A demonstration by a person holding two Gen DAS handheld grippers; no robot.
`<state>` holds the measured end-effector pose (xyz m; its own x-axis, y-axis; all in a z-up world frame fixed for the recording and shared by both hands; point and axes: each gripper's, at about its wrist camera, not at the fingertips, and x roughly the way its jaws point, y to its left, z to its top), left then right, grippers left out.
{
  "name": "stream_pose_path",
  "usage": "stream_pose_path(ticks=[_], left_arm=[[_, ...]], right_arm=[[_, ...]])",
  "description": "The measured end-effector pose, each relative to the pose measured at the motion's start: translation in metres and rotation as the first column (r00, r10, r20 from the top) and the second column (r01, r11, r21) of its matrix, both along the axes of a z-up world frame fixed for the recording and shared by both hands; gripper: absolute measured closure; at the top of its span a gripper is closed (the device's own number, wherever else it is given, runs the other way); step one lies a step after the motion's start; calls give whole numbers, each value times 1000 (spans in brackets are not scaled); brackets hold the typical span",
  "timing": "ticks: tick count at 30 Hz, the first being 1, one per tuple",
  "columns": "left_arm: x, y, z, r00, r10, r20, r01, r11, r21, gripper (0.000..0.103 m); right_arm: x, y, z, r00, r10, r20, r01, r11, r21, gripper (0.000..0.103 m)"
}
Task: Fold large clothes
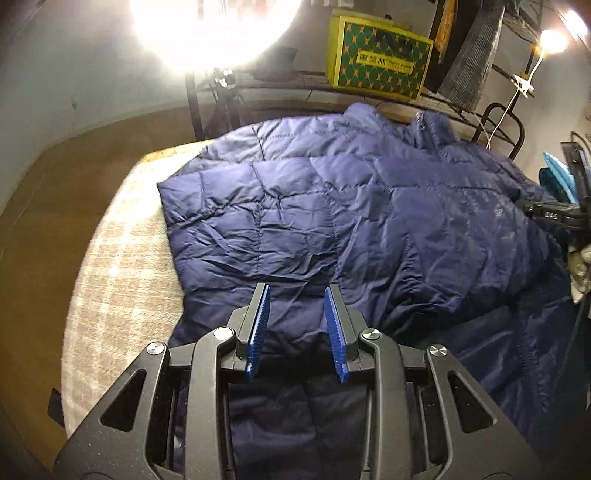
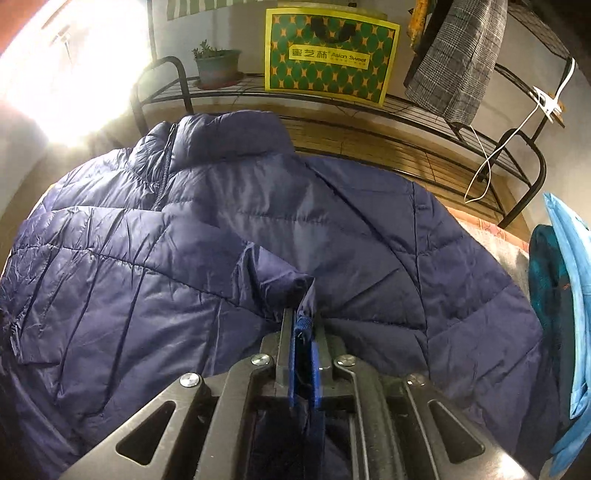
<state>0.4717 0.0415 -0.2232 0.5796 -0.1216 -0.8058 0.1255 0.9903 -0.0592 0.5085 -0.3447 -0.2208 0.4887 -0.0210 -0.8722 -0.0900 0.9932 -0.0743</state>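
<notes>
A large navy quilted jacket (image 1: 332,206) lies spread over a beige blanket-covered surface (image 1: 122,258). My left gripper (image 1: 297,295) hangs over its near edge. Its blue pads stand partly apart, and a thick fold of the jacket fills the gap between them. In the right wrist view the jacket (image 2: 184,258) shows its collar (image 2: 229,136) and zipper (image 2: 166,166) at the far side. My right gripper (image 2: 301,314) pinches a raised ridge of the fabric at its fingertips, and creases radiate from that spot.
A black wire rack (image 2: 443,110) runs behind the surface. It carries a yellow-green box (image 2: 328,55), a potted plant (image 2: 216,66) and a grey plaid garment (image 2: 461,62). Light blue clothing (image 2: 569,295) hangs at the right. A bright lamp (image 1: 210,26) glares. A white cable (image 2: 491,162) dangles.
</notes>
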Motion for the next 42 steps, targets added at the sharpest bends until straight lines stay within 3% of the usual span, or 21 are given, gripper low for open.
stream_pose_path(ticks=[1, 3, 13, 19, 25, 31, 36, 42], left_arm=[[-6, 1, 7, 1000, 3, 12, -3, 1000, -3, 74], [-16, 2, 19, 1000, 3, 31, -3, 1000, -20, 74], [-92, -16, 80, 991, -55, 120, 59, 998, -33, 74], [-138, -33, 111, 983, -94, 159, 106, 992, -67, 74], [-174, -54, 124, 977, -139, 160, 155, 984, -88, 71], [-202, -75, 125, 970, -178, 165, 195, 976, -94, 71], [-219, -95, 117, 962, -228, 153, 243, 965, -93, 71], [-227, -107, 105, 961, -247, 122, 261, 959, -113, 71]], right_arm=[[-2, -1, 5, 1000, -7, 6, 7, 1000, -4, 82], [-10, -5, 18, 1000, -9, 27, 9, 1000, 27, 75], [-94, -53, 98, 989, -45, 140, 18, 982, 189, 71], [-162, -93, 136, 979, -77, 188, 30, 969, 244, 67], [-243, -140, 160, 964, -129, 232, 75, 970, 229, 58], [-315, -195, 159, 951, -223, 216, 177, 961, 213, 58], [-374, -251, 135, 927, -343, 152, 307, 926, 221, 55], [-433, -316, 79, 848, -530, 23, 506, 822, 261, 49]])
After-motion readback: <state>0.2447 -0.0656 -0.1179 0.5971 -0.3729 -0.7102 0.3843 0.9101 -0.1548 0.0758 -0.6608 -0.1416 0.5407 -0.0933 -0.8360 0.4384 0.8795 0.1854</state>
